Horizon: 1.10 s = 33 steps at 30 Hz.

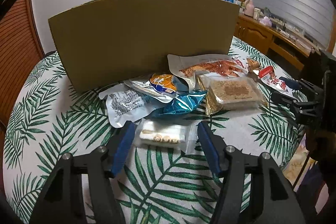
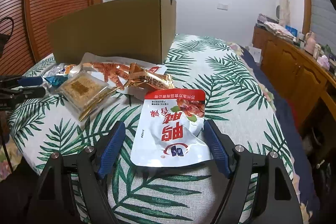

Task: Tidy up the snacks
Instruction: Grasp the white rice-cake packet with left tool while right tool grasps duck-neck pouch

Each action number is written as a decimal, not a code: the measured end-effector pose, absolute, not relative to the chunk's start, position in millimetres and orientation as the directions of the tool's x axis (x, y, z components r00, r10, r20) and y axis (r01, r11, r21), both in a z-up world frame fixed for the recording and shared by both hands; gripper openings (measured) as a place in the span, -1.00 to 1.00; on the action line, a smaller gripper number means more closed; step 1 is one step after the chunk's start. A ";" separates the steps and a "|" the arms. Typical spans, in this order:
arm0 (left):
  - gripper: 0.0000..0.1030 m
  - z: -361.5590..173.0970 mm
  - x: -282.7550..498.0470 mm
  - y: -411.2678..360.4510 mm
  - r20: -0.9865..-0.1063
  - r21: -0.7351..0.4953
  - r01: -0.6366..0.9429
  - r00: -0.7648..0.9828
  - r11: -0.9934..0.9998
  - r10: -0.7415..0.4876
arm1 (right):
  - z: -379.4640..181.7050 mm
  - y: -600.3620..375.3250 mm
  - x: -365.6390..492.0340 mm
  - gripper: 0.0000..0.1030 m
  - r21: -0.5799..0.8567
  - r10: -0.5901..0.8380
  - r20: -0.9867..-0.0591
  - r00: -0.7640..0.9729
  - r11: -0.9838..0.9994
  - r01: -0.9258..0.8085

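Snacks lie heaped on the leaf-print cloth before a cardboard box. Left gripper straddles a clear-wrapped white bar pack, pads not yet pressing; right gripper stands released around a white-and-red pouch. Both look light, crinkly and slippery, so pinching across the middle seems safest. Wooden cabinets line the wall.

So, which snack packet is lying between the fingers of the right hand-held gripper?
The white packet with the red top and big red characters. The other snacks lie in a pile near the cardboard box.
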<state>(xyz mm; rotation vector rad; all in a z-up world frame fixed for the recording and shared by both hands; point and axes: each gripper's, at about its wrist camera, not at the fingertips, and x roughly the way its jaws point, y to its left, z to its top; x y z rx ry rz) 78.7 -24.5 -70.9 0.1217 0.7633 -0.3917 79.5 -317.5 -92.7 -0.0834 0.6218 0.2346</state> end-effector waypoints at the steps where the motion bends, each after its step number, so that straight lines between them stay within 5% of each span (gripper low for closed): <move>1: 0.24 -70.8 80.3 -25.3 -0.698 -0.029 0.388 0.651 0.921 -0.297 | -92.5 -317.6 79.7 0.51 -0.007 0.193 -0.584 0.788 0.970 -0.243; 9: 0.40 -77.7 88.6 -29.2 -0.734 -0.006 0.394 0.623 0.919 -0.272 | -93.3 -317.4 79.4 0.51 -0.006 0.194 -0.580 0.791 0.970 -0.243; 12: 0.21 -76.5 87.6 -28.3 -0.733 -0.011 0.396 0.622 0.918 -0.276 | -93.5 -317.6 79.3 0.51 -0.005 0.194 -0.579 0.791 0.970 -0.242; 13: -0.10 -75.5 86.8 -27.2 -0.729 -0.010 0.393 0.626 0.920 -0.276 | -93.2 -317.3 79.9 0.51 -0.005 0.194 -0.580 0.791 0.970 -0.242; 14: -0.20 -74.0 85.8 -25.1 -0.725 -0.016 0.392 0.629 0.920 -0.280 | -93.4 -317.6 79.6 0.51 -0.006 0.194 -0.580 0.791 0.970 -0.242; 22: -0.28 -65.7 65.2 -11.2 -0.686 -0.078 0.387 0.648 0.919 -0.331 | -90.2 -314.9 83.3 0.48 -0.009 0.185 -0.602 0.777 0.971 -0.239; 25: -0.27 -60.3 56.7 -5.7 -0.664 -0.109 0.382 0.658 0.917 -0.354 | -86.7 -311.5 83.8 0.23 -0.005 0.200 -0.623 0.756 0.966 -0.260; 33: -0.27 -53.9 46.8 -1.0 -0.644 -0.139 0.372 0.670 0.918 -0.369 | -82.4 -315.0 84.7 0.16 0.049 0.236 -0.645 0.727 0.962 -0.269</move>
